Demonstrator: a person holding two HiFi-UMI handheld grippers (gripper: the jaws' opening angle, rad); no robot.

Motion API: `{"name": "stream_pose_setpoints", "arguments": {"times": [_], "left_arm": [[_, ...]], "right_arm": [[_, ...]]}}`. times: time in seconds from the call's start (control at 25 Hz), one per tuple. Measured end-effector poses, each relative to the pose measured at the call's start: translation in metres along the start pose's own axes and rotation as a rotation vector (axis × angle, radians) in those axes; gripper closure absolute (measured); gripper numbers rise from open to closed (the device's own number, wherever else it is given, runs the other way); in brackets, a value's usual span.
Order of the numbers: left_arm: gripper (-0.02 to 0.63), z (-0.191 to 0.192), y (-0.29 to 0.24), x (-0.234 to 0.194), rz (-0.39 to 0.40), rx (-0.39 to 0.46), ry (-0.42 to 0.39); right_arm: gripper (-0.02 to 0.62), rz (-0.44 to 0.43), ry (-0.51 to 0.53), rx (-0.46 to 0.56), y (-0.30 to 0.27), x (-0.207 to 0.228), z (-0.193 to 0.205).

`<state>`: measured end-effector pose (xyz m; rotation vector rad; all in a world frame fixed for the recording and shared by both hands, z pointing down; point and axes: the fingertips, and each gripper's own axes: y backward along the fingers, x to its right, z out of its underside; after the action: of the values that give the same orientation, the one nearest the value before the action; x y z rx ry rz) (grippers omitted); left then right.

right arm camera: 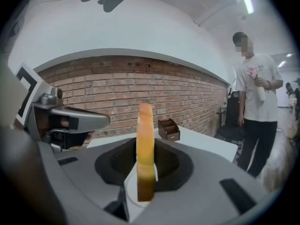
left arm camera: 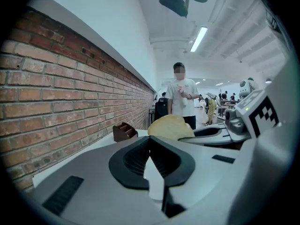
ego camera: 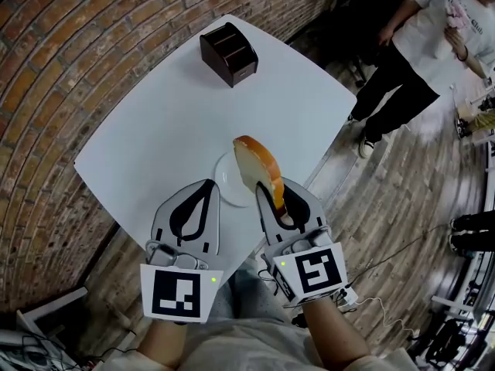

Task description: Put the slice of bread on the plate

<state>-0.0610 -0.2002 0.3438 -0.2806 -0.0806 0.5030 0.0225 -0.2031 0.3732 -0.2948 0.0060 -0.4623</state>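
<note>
While clamped on edge in the right gripper (ego camera: 274,199), over the plate (ego camera: 226,180) just beneath the jaw tips: lower slice of bread (ego camera: 251,161), tilt flat, then release. Alongside: left gripper (ego camera: 207,188), closed, empty.

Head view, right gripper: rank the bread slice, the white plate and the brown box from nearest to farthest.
1. Bread slice: clamped on edge between the right gripper's fingers.
2. White plate: on the table just ahead, slightly left, overlapped by the slice in this view.
3. Brown box: near the table's far corner.
</note>
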Motion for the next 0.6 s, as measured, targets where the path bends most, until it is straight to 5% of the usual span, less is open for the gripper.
{"name": "stream_pose_setpoints", "arguments": {"times": [0.6], "left_arm": [[0.597, 0.019, -0.021, -0.012, -0.004, -0.052, 0.031]], "right_arm": [[0.500, -0.058, -0.035, -0.126, -0.035, -0.005, 0.054]]}}
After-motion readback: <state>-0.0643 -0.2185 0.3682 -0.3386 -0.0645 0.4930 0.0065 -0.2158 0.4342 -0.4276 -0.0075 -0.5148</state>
